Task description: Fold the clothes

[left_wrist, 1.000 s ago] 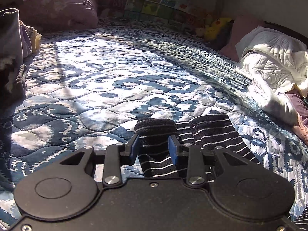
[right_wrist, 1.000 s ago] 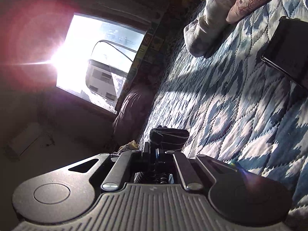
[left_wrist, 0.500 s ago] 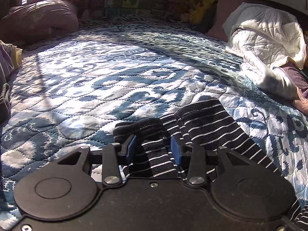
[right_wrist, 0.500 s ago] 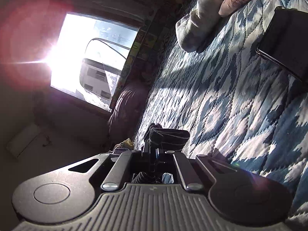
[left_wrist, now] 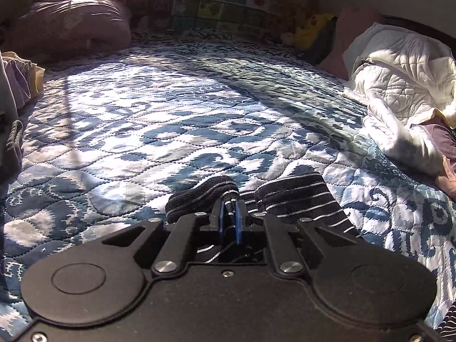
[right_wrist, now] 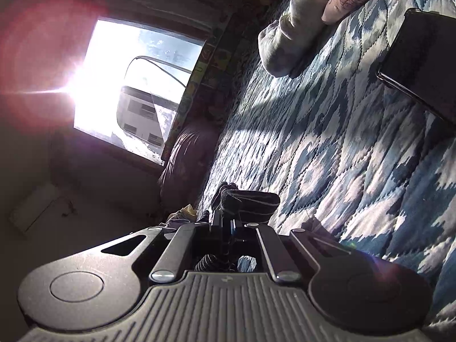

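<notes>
Dark white-striped knit garment point(left_wrist: 296, 199) is lying on the blue-and-white quilted bedspread point(left_wrist: 171, 119) | long axis is running forward from the jaws | left gripper point(left_wrist: 229, 213) is pinching its folded edge | right gripper point(right_wrist: 226, 222) is clamping its dark cloth

The left claw point(left_wrist: 229, 213) sits low and level, its two blue-padded fingers point(left_wrist: 238, 222) drawn nearly together and pinching a fold of the dark striped sock point(left_wrist: 296, 199) at its tip. The right claw point(right_wrist: 226, 222) is rolled steeply to one side, its fingers likewise pressed tight on a bunched end of the dark sock point(right_wrist: 248, 203).
</notes>
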Tool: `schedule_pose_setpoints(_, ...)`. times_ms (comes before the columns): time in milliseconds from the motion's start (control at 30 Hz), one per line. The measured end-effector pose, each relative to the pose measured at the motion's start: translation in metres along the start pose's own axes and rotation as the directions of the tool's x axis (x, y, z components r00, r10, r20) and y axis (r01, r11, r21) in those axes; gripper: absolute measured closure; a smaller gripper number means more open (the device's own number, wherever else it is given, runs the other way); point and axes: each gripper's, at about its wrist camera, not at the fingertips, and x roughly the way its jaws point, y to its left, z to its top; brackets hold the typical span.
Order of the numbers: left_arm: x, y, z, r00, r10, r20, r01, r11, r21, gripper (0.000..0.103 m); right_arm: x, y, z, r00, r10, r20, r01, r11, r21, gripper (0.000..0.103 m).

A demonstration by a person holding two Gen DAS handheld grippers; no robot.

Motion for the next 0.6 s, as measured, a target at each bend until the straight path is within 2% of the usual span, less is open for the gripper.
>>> schedule_pose_setpoints(67, 0.009, -0.001, -0.006, 0.999, -0.010, -0.044, 0.010, 1.000, 0.015, 0.096, 0.001, -0.001, 0.000, 1.000, 0.008, 0.003, -0.008, 1.000, 0.005, 0.096)
schedule_pose_setpoints(100, 0.014, -0.003, -0.010, 0.998, -0.017, -0.063, 0.019, 0.999, 0.028, 0.089, 0.001, -0.001, 0.001, 1.000, 0.012, 0.005, -0.012, 1.000, 0.007, 0.096)
schedule_pose_setpoints(133, 0.011, -0.001, -0.009, 0.998, -0.019, -0.054, 0.020, 1.000, 0.019, 0.086, 0.001, -0.001, 0.001, 1.000, 0.013, 0.009, -0.013, 1.000, 0.011, 0.096)
schedule_pose_setpoints(200, -0.001, 0.002, -0.004, 1.000, -0.016, -0.026, 0.016, 1.000, -0.002, 0.086, 0.002, -0.003, 0.002, 1.000, 0.016, 0.015, -0.016, 1.000, 0.021, 0.096)
schedule_pose_setpoints(267, -0.032, 0.007, 0.002, 0.998, -0.044, 0.049, 0.046, 0.999, -0.024, 0.086, 0.003, -0.003, 0.002, 1.000, 0.019, 0.017, -0.019, 1.000, 0.022, 0.096)
schedule_pose_setpoints(333, -0.062, 0.009, -0.002, 0.995, -0.068, 0.073, 0.071, 0.997, -0.030, 0.086, 0.004, -0.003, 0.003, 1.000, 0.028, 0.014, -0.028, 0.999, 0.020, 0.096)
schedule_pose_setpoints(433, -0.093, 0.002, -0.021, 0.996, -0.082, 0.028, 0.082, 0.997, 0.013, 0.086, 0.005, -0.004, 0.003, 0.999, 0.036, 0.016, -0.037, 0.999, 0.031, 0.096)
schedule_pose_setpoints(567, -0.091, -0.013, -0.061, 0.989, -0.129, -0.067, 0.129, 0.992, -0.013, 0.086, 0.008, -0.003, 0.004, 0.999, 0.036, 0.021, -0.037, 0.999, 0.020, 0.096)
schedule_pose_setpoints(600, -0.078, -0.022, -0.074, 0.985, -0.121, -0.122, 0.125, 0.992, 0.027, 0.086, 0.010, -0.002, 0.004, 0.999, 0.032, 0.022, -0.032, 0.999, 0.014, 0.096)
